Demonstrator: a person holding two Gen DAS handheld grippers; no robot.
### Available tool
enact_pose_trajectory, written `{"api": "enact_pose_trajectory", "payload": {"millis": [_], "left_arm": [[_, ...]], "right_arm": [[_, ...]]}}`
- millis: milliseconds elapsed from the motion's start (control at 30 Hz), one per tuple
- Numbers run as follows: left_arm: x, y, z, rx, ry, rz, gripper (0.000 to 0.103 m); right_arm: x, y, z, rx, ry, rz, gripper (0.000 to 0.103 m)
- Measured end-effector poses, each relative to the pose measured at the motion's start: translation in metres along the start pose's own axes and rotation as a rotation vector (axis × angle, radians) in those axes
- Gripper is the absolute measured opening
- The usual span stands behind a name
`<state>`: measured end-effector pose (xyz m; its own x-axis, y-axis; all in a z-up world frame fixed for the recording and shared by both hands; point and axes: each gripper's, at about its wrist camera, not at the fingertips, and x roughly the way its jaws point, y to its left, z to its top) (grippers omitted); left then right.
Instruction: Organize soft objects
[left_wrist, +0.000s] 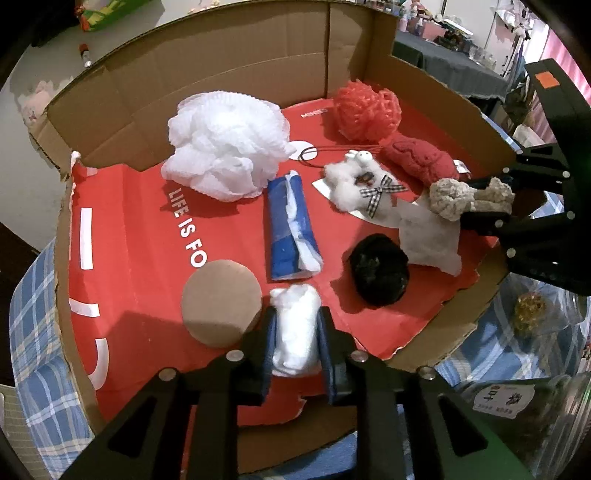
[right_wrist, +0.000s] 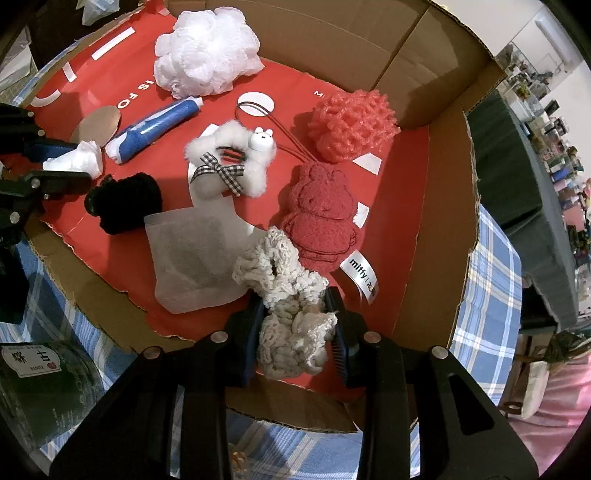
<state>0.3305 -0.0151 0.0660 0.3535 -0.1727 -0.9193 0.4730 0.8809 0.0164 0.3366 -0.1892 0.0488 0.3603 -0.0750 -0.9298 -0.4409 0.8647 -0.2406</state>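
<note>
Left wrist view: the left gripper (left_wrist: 295, 334) has its jaws closed narrowly on a white wad of cotton wool (left_wrist: 295, 328), held low over the red printed paper lining (left_wrist: 147, 258) of a shallow cardboard box (left_wrist: 221, 74). Just left of the wad lies a round brown cardboard disc (left_wrist: 221, 302). Beyond are a blue and white tube (left_wrist: 290, 229), a fluffy white mesh bath pouf (left_wrist: 225, 144), a coral net sponge (left_wrist: 367, 110) and a black knitted scrunchie (left_wrist: 380, 269). Only this view shows the right gripper (left_wrist: 476, 201) from outside, at the box's right edge, clamped on a beige crocheted scrunchie (left_wrist: 469, 197).

Right wrist view: the beige crocheted scrunchie (right_wrist: 291, 314) fills the gap between the right gripper's (right_wrist: 295, 325) jaws, which pinch it narrowly. Clearer here are a red plush rabbit-shaped pad (right_wrist: 319, 218) with a white label, touching the scrunchie, a white translucent fabric pouch (right_wrist: 195, 258), and a white fuzzy scrunchie with a checked bow (right_wrist: 231, 166). A blue plaid cloth (right_wrist: 487, 295) covers the desk beneath the box.
</note>
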Motion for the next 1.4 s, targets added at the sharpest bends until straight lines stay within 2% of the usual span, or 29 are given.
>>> {"api": "enact_pose_trajectory", "payload": {"millis": [67,133,200,333,367,400,467,567,633,900,1067,1200,1400], "left_arm": [[0.003,-0.003,0.001,0.002,0.001,0.006,0.035],[0.001,-0.004,0.001,0.003,-0.009,0.014,0.045],[-0.002,-0.003,0.000,0.002,-0.019,0.021,0.050],[-0.008,-0.005,-0.001,-0.005,-0.046,0.038,0.056],[-0.012,-0.004,-0.002,-0.013,-0.061,0.039,0.059],[-0.015,-0.004,-0.003,-0.018,-0.069,0.040,0.066],[-0.027,-0.003,-0.005,-0.044,-0.109,0.040,0.073],[-0.041,0.000,-0.008,-0.093,-0.149,0.052,0.082],[-0.049,0.001,-0.009,-0.138,-0.173,0.060,0.087],[-0.060,0.002,-0.014,-0.283,-0.210,0.062,0.097],[-0.058,-0.002,-0.020,-0.321,-0.207,0.078,0.100],[-0.052,-0.004,-0.024,-0.339,-0.202,0.119,0.103],[-0.043,-0.001,-0.028,-0.382,-0.180,0.114,0.103]], "right_arm": [[0.000,-0.002,0.002,0.000,0.000,0.001,0.032],[0.000,-0.002,0.002,-0.002,-0.001,0.004,0.040],[0.000,0.000,0.001,-0.001,-0.003,0.033,0.050],[-0.008,0.009,0.000,-0.030,-0.029,-0.021,0.055],[-0.012,0.008,0.000,-0.019,-0.035,0.000,0.055],[-0.017,0.007,0.000,-0.005,-0.044,0.009,0.055],[-0.025,0.004,0.000,0.012,-0.062,-0.001,0.056],[-0.039,0.000,0.000,0.067,-0.093,0.014,0.071],[-0.047,-0.002,0.000,0.124,-0.119,0.042,0.072],[-0.059,-0.006,-0.004,0.297,-0.156,0.137,0.076],[-0.056,-0.007,-0.012,0.371,-0.166,0.169,0.076],[-0.049,-0.005,-0.017,0.387,-0.166,0.173,0.076],[-0.044,-0.001,-0.022,0.400,-0.174,0.155,0.076]]}}
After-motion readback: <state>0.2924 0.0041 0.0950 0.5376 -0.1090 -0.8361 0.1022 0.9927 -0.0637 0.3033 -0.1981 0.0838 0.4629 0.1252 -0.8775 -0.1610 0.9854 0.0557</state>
